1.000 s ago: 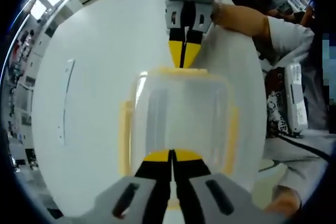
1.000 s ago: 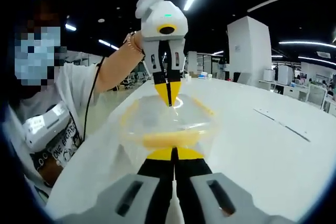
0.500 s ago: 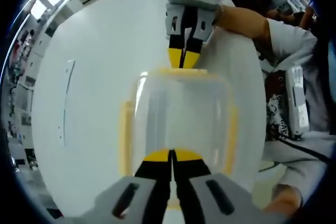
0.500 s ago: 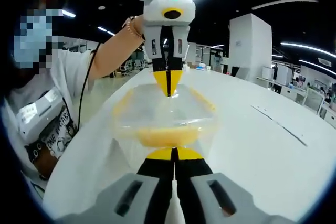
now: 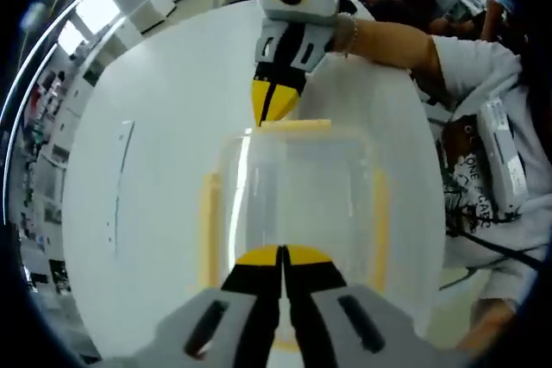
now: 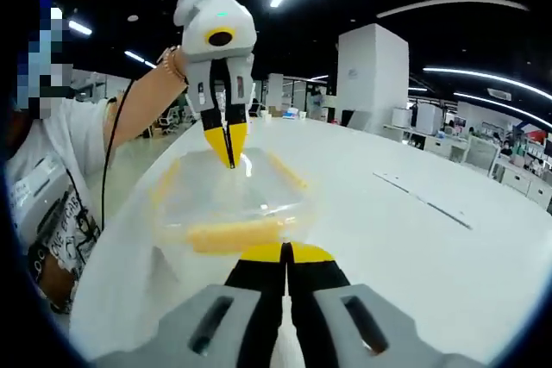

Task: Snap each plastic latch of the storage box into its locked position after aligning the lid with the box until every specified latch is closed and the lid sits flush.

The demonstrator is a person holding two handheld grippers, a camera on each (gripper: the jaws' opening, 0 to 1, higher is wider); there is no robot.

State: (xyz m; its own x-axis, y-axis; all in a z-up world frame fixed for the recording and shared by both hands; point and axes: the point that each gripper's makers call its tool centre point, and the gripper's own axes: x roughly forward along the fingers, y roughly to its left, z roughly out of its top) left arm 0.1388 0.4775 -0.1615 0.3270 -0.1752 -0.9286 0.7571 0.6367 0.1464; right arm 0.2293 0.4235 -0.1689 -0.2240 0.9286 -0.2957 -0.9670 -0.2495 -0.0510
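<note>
1. A clear plastic storage box with yellow latches [image 5: 293, 204] rests on the round white table [image 5: 155, 109], lying between the two grippers.
2. The left gripper [image 5: 282, 258] has its jaws closed on nothing, tips at the near edge of the lid.
3. The right gripper [image 6: 287, 256] is likewise closed and empty, tips just short of the near yellow latch [image 6: 235, 234].
4. The lid looks seated; the side latches appear folded down, though I cannot tell whether both end latches have clicked home, so pressing those likely remains.
</note>
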